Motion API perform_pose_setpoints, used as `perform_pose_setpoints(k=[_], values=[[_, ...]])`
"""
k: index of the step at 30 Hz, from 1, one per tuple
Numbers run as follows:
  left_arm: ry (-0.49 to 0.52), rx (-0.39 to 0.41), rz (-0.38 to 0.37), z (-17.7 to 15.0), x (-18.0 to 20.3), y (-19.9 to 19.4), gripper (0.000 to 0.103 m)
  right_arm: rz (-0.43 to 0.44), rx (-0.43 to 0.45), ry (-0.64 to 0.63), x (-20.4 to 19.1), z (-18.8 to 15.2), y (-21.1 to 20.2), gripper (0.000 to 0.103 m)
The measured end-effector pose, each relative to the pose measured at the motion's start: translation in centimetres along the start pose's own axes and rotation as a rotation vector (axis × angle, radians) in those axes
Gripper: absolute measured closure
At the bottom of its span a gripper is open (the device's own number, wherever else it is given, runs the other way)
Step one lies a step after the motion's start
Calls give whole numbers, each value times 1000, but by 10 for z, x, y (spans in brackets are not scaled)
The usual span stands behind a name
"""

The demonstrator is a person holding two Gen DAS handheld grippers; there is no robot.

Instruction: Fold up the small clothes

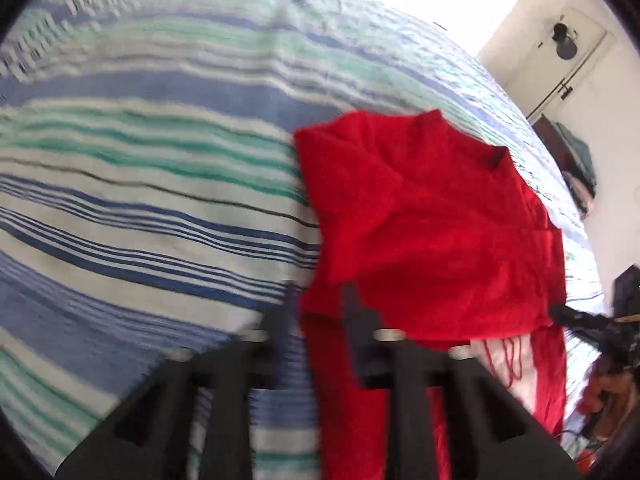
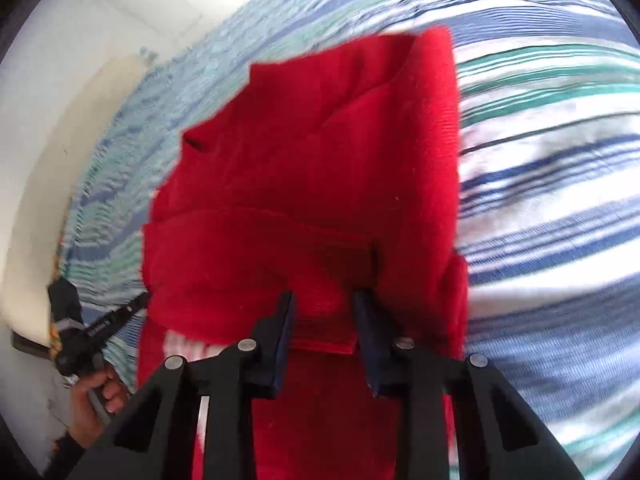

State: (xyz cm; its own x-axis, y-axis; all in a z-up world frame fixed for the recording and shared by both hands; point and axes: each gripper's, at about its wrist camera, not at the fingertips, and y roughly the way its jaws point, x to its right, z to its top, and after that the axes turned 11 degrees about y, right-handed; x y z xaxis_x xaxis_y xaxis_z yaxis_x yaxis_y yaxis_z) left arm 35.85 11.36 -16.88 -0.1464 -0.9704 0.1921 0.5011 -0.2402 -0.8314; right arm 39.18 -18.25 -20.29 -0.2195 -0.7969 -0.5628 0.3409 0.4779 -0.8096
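Observation:
A red knit garment [image 1: 432, 224] lies loosely folded on the striped bedspread [image 1: 140, 200]. My left gripper [image 1: 316, 312] is open at the garment's near left corner. The cloth's edge runs between its fingers, untouched by the pads. In the right wrist view the red garment [image 2: 312, 160] fills the middle. My right gripper [image 2: 325, 320] has its jaws partly apart, and a folded hem lies in the gap between them. A hand [image 2: 96, 396] holds the left gripper [image 2: 104, 324] at the cloth's left edge. A white patch [image 2: 188, 346] shows under the red.
The bedspread [image 2: 540, 200] extends wide around the garment. A white wall and a door [image 1: 560, 64] with a dark item hanging on it stand beyond the bed. Dark furniture holding folded clothes [image 1: 576, 164] sits beside the bed's far edge.

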Motion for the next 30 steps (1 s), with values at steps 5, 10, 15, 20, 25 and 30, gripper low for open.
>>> perform_pose_setpoints(k=[5,10,15,20,25,30], values=[[169,28,35,-30,32,-28,18,51,-4,-141,-21,-40,-39,46],[210,-46,76,-94,46,-51,21,-117,-88,-306,-4,-111,-37,45],[303,-112,150,-168,51,-65,10,-207,-132,-404,11,-178,-69,41],[208,-90,162,-190,44,-90,9,-246,-138,-331,45,-218,-111,33],[104,58,69,-175,60,-130,11,-243,85,-320,27,-235,-167,34],[241,35,58,-169,101,-116,9,-138,179,-313,0,-238,-151,34]])
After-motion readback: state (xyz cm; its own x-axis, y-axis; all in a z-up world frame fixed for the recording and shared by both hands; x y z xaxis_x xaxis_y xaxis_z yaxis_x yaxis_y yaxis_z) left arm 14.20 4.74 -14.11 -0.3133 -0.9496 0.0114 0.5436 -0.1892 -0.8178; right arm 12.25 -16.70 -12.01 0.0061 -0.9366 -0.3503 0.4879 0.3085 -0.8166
